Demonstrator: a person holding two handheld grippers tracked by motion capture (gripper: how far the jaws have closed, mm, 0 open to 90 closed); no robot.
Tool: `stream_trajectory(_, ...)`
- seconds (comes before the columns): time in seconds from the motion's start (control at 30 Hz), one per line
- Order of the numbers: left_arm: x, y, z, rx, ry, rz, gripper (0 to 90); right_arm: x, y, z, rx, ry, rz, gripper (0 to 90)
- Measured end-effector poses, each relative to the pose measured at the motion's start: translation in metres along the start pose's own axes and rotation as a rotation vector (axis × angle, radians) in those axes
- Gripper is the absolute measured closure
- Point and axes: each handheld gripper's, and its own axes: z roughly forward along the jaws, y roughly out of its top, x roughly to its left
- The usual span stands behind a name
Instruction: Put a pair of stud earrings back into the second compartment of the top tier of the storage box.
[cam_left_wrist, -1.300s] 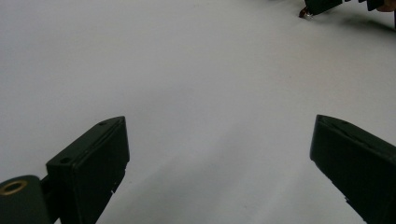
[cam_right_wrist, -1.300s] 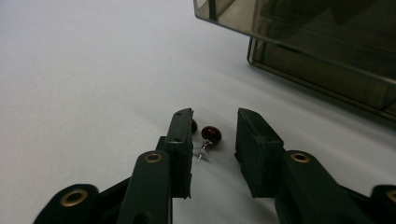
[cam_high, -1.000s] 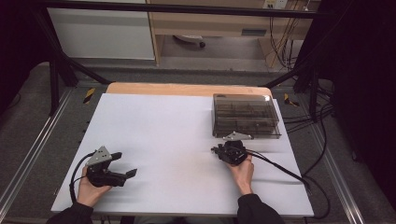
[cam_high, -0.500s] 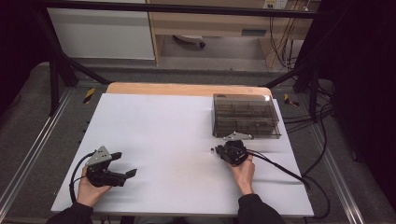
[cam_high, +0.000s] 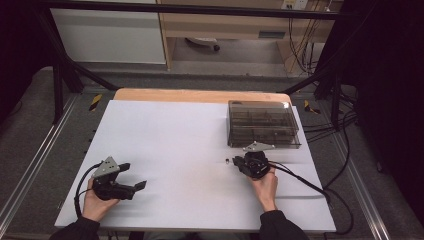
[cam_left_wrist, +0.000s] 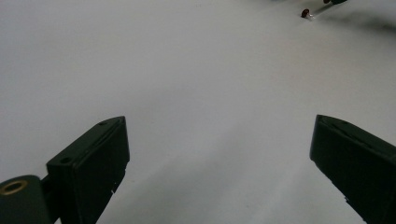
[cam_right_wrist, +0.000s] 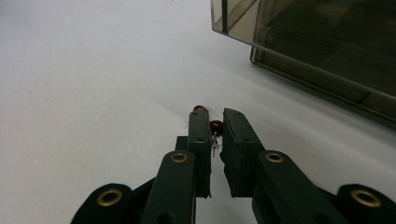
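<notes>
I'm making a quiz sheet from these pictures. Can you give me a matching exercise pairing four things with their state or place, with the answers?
Things:
1. left gripper
2. right gripper
3. smoky clear compartment box
4. white table top

States or places:
A. stands at the far right of the table
B. jaws wide apart above bare table
C. carries everything else
D. jaws closed on a small red part

Pairs: 1-B, 2-D, 3-A, 4-C
</notes>
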Motion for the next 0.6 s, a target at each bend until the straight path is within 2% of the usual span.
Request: stream_trajectory(0.6,0.0,0.0,0.0,0.0,0.003,0.001,4.3,0.005,-0.002,-0.033,0.012,0.034,-0.029,82.1)
